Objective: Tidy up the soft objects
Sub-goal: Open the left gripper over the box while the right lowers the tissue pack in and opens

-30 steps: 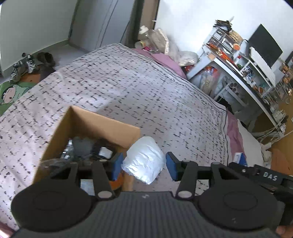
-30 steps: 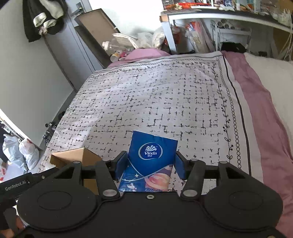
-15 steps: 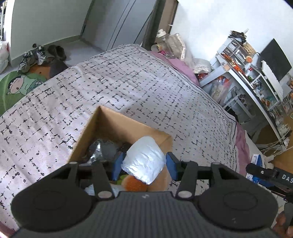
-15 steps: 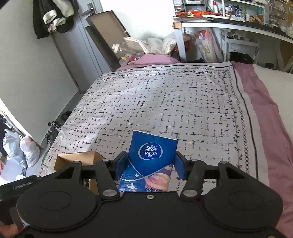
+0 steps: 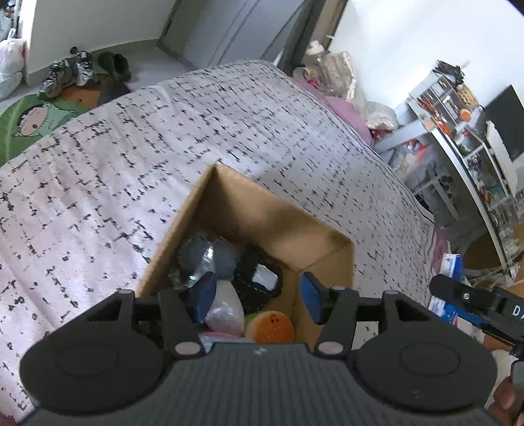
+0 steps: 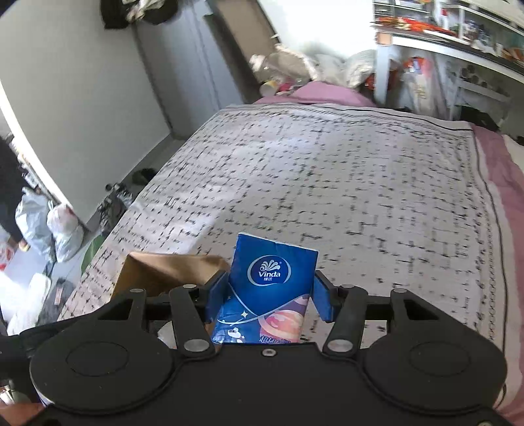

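A bed fills both views, spread with a pale cover printed in broken black lines, with a pink sheet showing along its right side in the right wrist view. The room around it is crowded: grey doors past the foot of the bed, shoes and a green cartoon mat on the floor, white shelves packed with small goods, a dark screen, and full plastic bags by the wall. On the cover stands an open box of brown cardboard. The left gripper hangs over its near end with the jaws spread and nothing between them; directly below lie a white pack, an orange toy, something black and netted and a grey crinkled bundle, all inside the box. The right gripper is clamped on a blue Vinda tissue pack, held upright above the cover just right of the box, whose corner shows beside the left finger. In the left wrist view the other tool's black arm crosses in front of blue-and-white packaging at the bed's edge, and a bit of hand shows at the lower right. The box's near wall is hidden behind the gripper body, the pack's lower part is cut off by the tool, and the right wrist view is smeared, so far details do not read.
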`<action>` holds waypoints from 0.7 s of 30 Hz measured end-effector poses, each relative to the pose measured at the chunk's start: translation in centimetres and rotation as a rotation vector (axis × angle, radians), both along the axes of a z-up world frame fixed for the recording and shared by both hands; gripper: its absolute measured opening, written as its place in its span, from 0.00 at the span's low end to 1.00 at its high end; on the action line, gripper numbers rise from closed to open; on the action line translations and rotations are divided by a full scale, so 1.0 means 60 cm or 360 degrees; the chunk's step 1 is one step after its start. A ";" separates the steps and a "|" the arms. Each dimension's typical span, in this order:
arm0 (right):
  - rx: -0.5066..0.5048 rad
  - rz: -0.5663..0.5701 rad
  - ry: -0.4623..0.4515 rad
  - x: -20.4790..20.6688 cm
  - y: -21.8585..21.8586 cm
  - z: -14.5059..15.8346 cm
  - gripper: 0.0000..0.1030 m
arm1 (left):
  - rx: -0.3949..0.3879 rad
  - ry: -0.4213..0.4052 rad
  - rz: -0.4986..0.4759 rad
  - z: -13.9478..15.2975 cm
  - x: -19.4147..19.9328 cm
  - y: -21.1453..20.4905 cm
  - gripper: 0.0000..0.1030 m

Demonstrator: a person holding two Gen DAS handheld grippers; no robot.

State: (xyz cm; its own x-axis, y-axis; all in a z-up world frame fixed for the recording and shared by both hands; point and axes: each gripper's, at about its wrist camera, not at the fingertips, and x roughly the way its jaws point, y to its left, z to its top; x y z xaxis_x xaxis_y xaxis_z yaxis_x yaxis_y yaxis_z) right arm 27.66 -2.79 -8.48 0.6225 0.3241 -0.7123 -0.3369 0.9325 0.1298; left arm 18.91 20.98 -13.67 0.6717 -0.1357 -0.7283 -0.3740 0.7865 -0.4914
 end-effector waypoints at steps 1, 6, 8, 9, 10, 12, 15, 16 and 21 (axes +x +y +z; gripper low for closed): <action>-0.0005 0.0014 0.0005 0.001 0.008 -0.003 0.52 | -0.0003 0.0001 0.0016 -0.001 -0.001 0.003 0.54; -0.0011 0.0081 0.0028 0.008 0.043 -0.011 0.52 | -0.0044 -0.0016 0.0013 -0.001 0.000 0.010 0.54; -0.0010 0.0107 0.0036 0.009 0.055 -0.014 0.52 | -0.0042 -0.0028 0.0009 0.001 0.000 0.012 0.55; -0.0011 0.0119 0.0039 0.009 0.062 -0.015 0.52 | -0.0044 -0.0031 0.0010 0.001 -0.001 0.013 0.55; -0.0008 0.0135 0.0042 0.009 0.069 -0.016 0.52 | -0.0050 -0.0033 0.0015 0.001 -0.001 0.015 0.55; -0.0009 0.0161 0.0046 0.009 0.083 -0.018 0.52 | -0.0071 -0.0042 0.0026 0.002 -0.003 0.021 0.55; -0.0005 0.0197 0.0061 0.010 0.104 -0.024 0.52 | -0.0075 -0.0071 0.0036 0.007 -0.004 0.030 0.55; -0.0003 0.0207 0.0069 0.011 0.110 -0.026 0.52 | -0.0068 -0.0076 0.0041 0.009 -0.004 0.033 0.55; 0.0034 0.0231 0.0107 0.019 0.133 -0.037 0.61 | -0.0070 -0.0090 0.0072 0.008 -0.006 0.049 0.55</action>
State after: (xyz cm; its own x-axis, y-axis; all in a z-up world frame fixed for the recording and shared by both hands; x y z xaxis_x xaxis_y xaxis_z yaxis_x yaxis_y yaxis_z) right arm 28.81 5.22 -10.68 0.5192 0.4227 -0.7428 -0.4581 0.8714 0.1757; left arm 18.56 23.93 -13.22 0.7178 -0.1354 -0.6830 -0.3793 0.7466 -0.5466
